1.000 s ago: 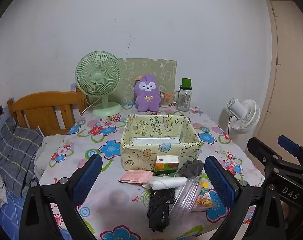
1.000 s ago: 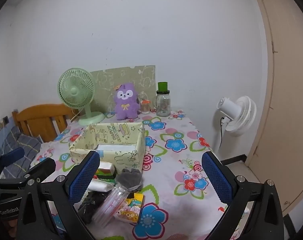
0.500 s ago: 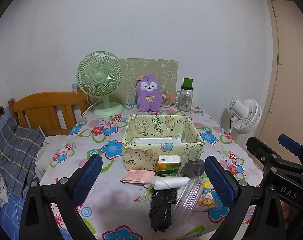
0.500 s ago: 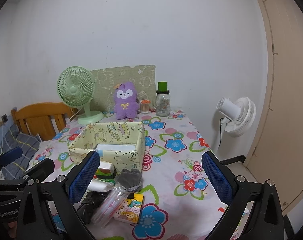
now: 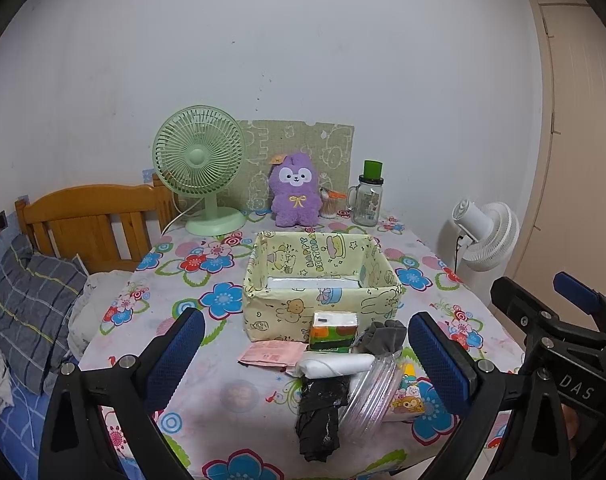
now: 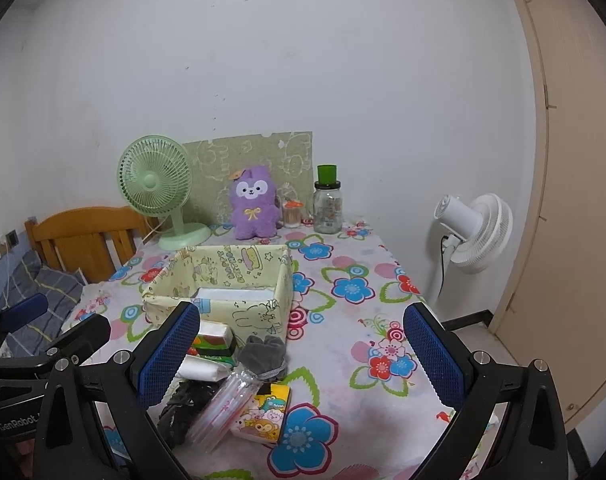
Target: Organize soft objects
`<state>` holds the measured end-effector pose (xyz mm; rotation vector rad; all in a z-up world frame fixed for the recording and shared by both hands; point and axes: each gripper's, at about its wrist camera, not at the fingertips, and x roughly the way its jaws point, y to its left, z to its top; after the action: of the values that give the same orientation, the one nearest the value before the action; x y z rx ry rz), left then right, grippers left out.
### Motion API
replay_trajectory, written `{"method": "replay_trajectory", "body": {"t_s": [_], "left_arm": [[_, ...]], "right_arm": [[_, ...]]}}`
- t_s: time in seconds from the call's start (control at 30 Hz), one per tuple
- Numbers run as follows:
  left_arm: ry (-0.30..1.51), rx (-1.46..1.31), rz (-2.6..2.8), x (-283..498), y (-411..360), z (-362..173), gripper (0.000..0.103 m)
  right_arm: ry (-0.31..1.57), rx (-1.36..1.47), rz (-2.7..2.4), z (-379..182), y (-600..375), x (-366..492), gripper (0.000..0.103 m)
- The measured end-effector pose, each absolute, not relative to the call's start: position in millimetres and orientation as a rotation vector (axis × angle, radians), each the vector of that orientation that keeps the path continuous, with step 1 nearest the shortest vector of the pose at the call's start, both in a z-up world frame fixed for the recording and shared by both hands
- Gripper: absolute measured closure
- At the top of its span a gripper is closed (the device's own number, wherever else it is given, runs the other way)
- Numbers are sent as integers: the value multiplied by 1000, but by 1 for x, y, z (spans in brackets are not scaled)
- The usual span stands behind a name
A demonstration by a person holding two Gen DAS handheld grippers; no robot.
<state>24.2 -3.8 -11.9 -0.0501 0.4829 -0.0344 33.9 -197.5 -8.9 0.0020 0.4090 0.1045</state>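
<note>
A yellow fabric box [image 5: 321, 312] [image 6: 239, 312] stands mid-table with a white flat item inside. In front of it lies a pile: a green-orange tissue pack [image 5: 333, 331], a grey sock [image 5: 383, 336] [image 6: 265, 354], a white roll [image 5: 335, 364], a black crumpled cloth [image 5: 321, 416], a clear plastic sleeve [image 5: 369, 394] [image 6: 225, 404], a cartoon tissue pack [image 6: 263, 414] and a pink packet [image 5: 273, 353]. My left gripper [image 5: 307, 360] is open above the pile. My right gripper [image 6: 301, 354] is open, holding nothing. A purple plush [image 5: 295, 190] sits at the back.
On the flowered tablecloth [image 5: 207, 380] at the back stand a green desk fan [image 5: 201, 168], a glass jar with green lid [image 5: 369, 200] and a small toothpick jar [image 5: 329, 204]. A wooden headboard [image 5: 91, 216] and bedding lie left. A white floor fan [image 5: 485, 236] and door stand right.
Both views have shifted slightly; the table scene sits a little differently in frame. Both grippers stay open and the objects have not moved.
</note>
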Motion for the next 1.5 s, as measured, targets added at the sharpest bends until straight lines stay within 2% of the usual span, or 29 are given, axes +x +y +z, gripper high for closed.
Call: {"method": "replay_trajectory", "body": {"t_s": [1.5], "left_arm": [[485,-67,-35,19,4,-15,1]], "right_arm": [[399,10,107,-3,-197,30,1]]}}
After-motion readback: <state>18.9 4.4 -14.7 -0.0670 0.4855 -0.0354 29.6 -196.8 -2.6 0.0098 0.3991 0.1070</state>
